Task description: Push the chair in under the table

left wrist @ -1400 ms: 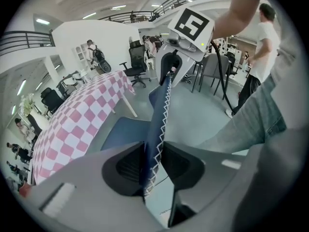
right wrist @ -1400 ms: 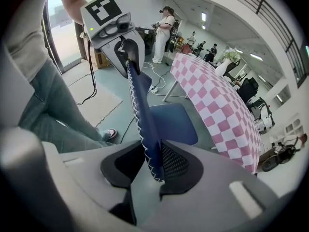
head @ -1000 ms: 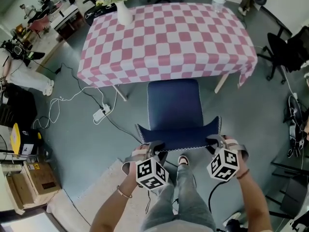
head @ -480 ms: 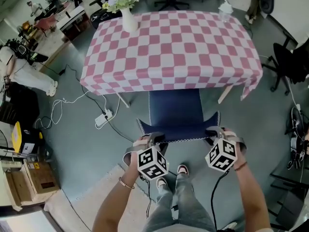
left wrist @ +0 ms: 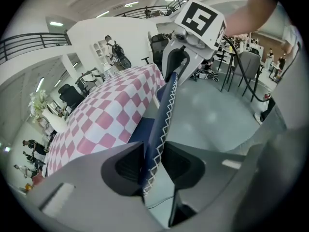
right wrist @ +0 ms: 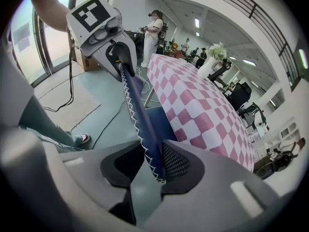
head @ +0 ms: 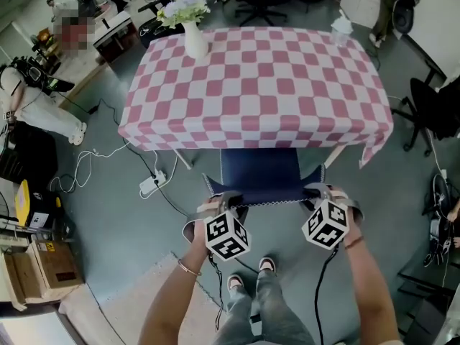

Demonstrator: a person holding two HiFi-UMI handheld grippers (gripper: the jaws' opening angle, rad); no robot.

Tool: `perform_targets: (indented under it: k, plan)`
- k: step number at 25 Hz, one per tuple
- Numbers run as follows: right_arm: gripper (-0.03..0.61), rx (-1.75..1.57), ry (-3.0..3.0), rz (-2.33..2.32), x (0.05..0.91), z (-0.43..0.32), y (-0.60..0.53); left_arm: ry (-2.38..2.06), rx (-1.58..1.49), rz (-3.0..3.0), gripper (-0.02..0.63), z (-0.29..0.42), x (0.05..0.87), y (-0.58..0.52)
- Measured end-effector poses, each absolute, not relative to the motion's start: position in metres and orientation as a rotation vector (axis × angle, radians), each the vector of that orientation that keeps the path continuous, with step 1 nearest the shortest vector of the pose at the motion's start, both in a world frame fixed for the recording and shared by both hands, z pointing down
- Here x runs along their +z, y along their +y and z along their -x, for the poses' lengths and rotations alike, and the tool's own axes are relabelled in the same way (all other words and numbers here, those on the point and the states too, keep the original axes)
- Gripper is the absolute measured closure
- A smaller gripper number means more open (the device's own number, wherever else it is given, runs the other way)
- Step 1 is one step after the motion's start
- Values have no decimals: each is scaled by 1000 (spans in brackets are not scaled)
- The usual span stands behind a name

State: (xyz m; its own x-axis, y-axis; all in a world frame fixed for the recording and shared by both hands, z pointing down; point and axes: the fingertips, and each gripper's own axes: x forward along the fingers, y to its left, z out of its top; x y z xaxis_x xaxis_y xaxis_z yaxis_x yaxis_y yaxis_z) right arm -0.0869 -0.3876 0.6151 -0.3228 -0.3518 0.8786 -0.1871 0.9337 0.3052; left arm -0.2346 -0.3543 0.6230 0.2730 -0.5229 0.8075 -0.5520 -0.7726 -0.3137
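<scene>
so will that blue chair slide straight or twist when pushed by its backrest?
Likely straight: left gripper and right gripper clamp opposite corners of the backrest. Its thin stitched edge may flex slightly. Smooth floor suggests easy sliding.

illumination: bright, even, diffuse indoor light. sources: ceiling strip lights (left wrist: 126,5) in the left gripper view; daylight through the glazing (right wrist: 21,35) at the left of the right gripper view. shadows: soft only; the table (head: 259,77) shades the chair (head: 259,165) seat and the floor (head: 108,214) beneath its edge. glare: a pale sheen on the floor in the left gripper view. distortion: both gripper views are fisheye, with black corners and bowed railings (left wrist: 26,42); the head view bends at its edges. focus: the left gripper (left wrist: 153,158) and right gripper (right wrist: 152,166) are soft close to the lens; the head view is sharp.
</scene>
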Motion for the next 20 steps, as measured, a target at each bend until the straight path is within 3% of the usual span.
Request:
perform_targets:
  k: [20]
  plan:
    - [468, -185, -1970, -404, 610, 127, -459, -1120, 1616, -2430, 492, 277, 620, -436]
